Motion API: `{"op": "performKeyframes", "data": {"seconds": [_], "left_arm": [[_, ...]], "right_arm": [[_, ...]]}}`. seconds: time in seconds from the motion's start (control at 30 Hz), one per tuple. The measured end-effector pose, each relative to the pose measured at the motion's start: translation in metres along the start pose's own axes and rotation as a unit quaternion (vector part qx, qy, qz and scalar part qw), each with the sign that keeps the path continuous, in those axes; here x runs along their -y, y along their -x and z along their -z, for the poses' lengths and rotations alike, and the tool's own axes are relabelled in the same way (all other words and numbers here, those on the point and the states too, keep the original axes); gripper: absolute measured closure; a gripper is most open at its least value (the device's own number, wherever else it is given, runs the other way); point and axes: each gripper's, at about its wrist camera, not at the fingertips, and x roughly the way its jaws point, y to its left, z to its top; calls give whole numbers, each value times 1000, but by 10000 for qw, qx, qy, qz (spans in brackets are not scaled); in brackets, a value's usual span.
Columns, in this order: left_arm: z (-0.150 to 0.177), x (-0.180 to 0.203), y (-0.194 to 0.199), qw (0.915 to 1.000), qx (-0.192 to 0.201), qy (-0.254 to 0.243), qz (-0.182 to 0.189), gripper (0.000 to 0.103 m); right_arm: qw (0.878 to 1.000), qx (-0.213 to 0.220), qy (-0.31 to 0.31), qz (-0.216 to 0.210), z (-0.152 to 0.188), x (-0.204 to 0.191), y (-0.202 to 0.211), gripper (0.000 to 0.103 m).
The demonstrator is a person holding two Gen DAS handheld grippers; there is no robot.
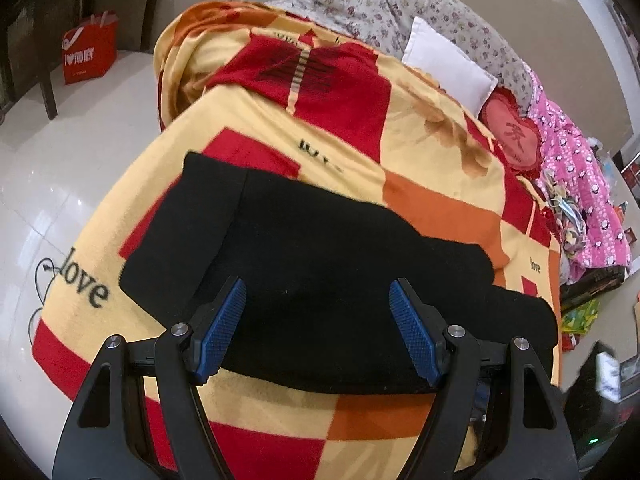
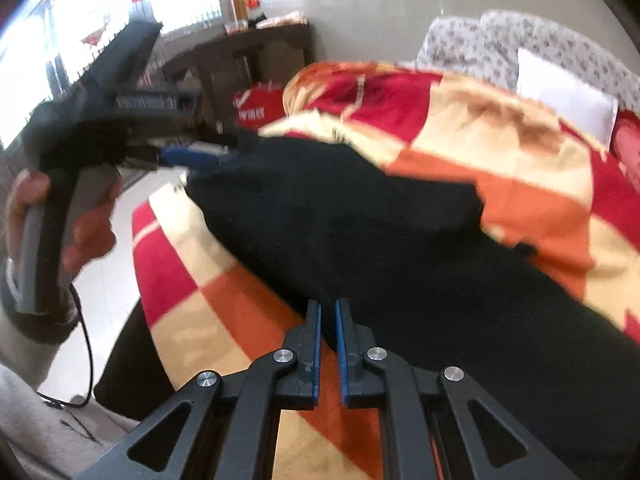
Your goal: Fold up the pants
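Black pants (image 1: pixel 320 240) lie folded across a red, orange and cream checked blanket (image 1: pixel 420 132) on a bed. My left gripper (image 1: pixel 318 281) hovers over the pants, open wide, with nothing pressed between its blue pads (image 1: pixel 222 328). In the right wrist view the pants (image 2: pixel 400 248) run from the upper left to the lower right. My right gripper (image 2: pixel 328 303) is shut, its blue pads pinching the pants' near edge. A hand (image 2: pixel 92 228) holds the left gripper (image 2: pixel 228 152) at the pants' far left end.
A white pillow (image 1: pixel 448 64), floral bedding (image 1: pixel 360 4) and a pink quilt (image 1: pixel 576 184) crowd the bed's far and right sides. On the tiled floor at the left stands a red shopping bag (image 1: pixel 90 48). A dark wooden table (image 2: pixel 248 52) and a hanging cable (image 2: pixel 86 340) are at the left.
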Motion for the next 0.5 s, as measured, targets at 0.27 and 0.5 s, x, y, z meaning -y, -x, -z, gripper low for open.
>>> {"op": "performKeyframes", "data": {"seconds": [0.27, 0.5], "left_arm": [[-7, -9, 9, 9987, 327, 38, -393, 28], [-11, -29, -6, 9968, 223, 264, -717, 28]], "right_arm": [[9932, 583, -925, -400, -33, 51, 45, 68], [9813, 372, -1857, -334, -71, 109, -5, 65]]}}
